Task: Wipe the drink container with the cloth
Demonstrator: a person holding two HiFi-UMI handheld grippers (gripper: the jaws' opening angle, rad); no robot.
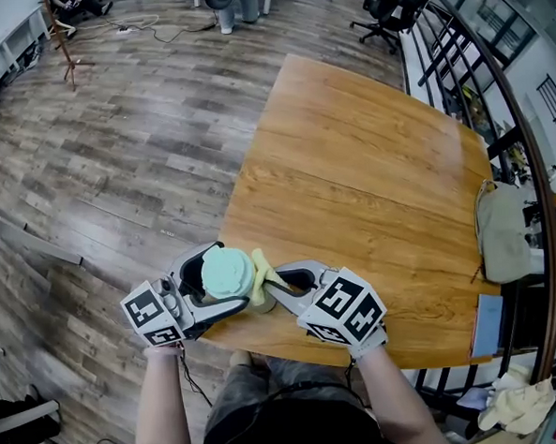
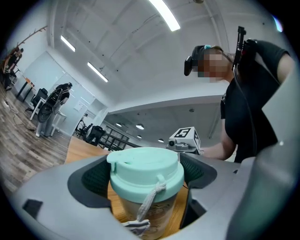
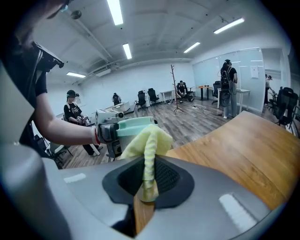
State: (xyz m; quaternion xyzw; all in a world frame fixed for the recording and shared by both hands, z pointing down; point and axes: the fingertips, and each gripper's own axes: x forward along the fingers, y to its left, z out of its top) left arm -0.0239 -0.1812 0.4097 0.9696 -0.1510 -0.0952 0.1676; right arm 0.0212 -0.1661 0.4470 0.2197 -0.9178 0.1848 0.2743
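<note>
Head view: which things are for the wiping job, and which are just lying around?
For the job:
- cup with the green lid, held in the left gripper
- yellow cloth, held in the right gripper

Just lying around:
- beige bag at the table edge
- blue folder near it
- crumpled rag lower down

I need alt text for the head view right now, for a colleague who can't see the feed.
Looking steeply down, the left gripper grips a mint-lidded cup at the near edge of a wooden table, while the right gripper holds a yellow cloth against its side. A beige bag lies at the table's right edge.
</note>
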